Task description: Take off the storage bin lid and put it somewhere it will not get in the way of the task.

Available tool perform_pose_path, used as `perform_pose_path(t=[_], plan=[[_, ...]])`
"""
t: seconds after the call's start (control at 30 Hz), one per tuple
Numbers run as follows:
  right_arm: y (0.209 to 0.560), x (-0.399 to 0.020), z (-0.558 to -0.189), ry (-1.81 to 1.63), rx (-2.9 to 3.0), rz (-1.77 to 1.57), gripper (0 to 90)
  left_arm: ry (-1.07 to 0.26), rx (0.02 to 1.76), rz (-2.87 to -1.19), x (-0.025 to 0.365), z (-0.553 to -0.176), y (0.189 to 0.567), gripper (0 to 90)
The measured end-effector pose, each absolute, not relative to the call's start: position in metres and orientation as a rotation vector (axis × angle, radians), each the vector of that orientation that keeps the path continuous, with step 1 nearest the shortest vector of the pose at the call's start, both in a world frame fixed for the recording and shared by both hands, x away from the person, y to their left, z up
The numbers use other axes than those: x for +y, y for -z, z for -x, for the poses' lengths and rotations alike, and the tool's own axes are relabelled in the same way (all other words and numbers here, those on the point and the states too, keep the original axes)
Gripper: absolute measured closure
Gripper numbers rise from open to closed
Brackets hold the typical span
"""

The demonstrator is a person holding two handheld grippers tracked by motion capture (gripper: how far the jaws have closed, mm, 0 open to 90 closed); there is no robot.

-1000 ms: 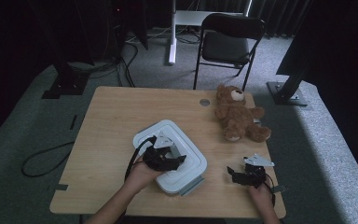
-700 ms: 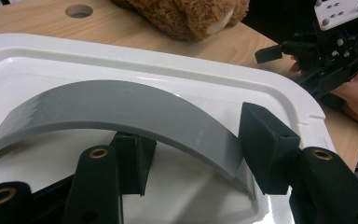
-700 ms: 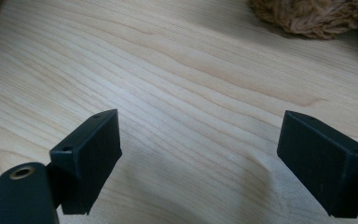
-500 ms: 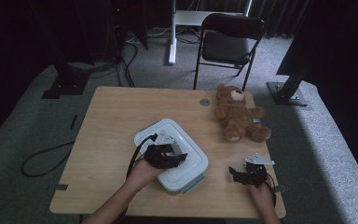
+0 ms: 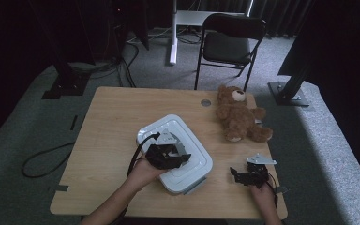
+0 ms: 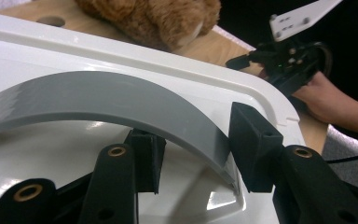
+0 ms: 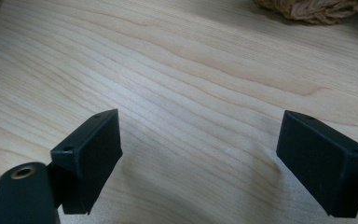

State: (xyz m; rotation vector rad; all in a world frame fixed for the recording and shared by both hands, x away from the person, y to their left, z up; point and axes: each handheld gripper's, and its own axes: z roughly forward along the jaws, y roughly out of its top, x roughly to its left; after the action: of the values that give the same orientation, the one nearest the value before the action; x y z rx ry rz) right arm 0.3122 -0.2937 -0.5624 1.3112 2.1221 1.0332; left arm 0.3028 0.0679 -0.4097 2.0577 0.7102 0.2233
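Observation:
A white lidded container (image 5: 194, 165) lies on the wooden table (image 5: 112, 117), near its front edge. A curved grey handle (image 6: 98, 100) arches over the lid (image 6: 121, 51). My left gripper (image 5: 174, 155) sits on top of the lid. Its jaws have just been closing, and its pads (image 6: 254, 142) now press on both sides of the handle. In the left gripper view my left gripper (image 6: 196, 149) has the handle between its fingertips. My right gripper (image 5: 240, 174) rests low over bare wood at the front right. It is open (image 7: 200, 158) with nothing between its jaws. A brown teddy bear (image 5: 238, 117) lies at the back right.
A round grommet hole (image 5: 206, 102) sits near the table's far edge, left of the bear. A black folding chair (image 5: 232, 42) stands behind the table. A cable (image 5: 42, 157) loops on the carpet to the left. The other hand's gripper (image 6: 284, 60) appears past the lid's rim.

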Motion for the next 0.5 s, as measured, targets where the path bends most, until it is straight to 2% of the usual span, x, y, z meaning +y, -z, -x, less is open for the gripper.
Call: perform_pose_path(t=[0.5], plan=[[0.563, -0.295, -0.313, -1.038, 2.134, -1.326, 13.0, -0.317, 0.704, -2.019, 0.101, -0.292, 0.385, 58.5]])
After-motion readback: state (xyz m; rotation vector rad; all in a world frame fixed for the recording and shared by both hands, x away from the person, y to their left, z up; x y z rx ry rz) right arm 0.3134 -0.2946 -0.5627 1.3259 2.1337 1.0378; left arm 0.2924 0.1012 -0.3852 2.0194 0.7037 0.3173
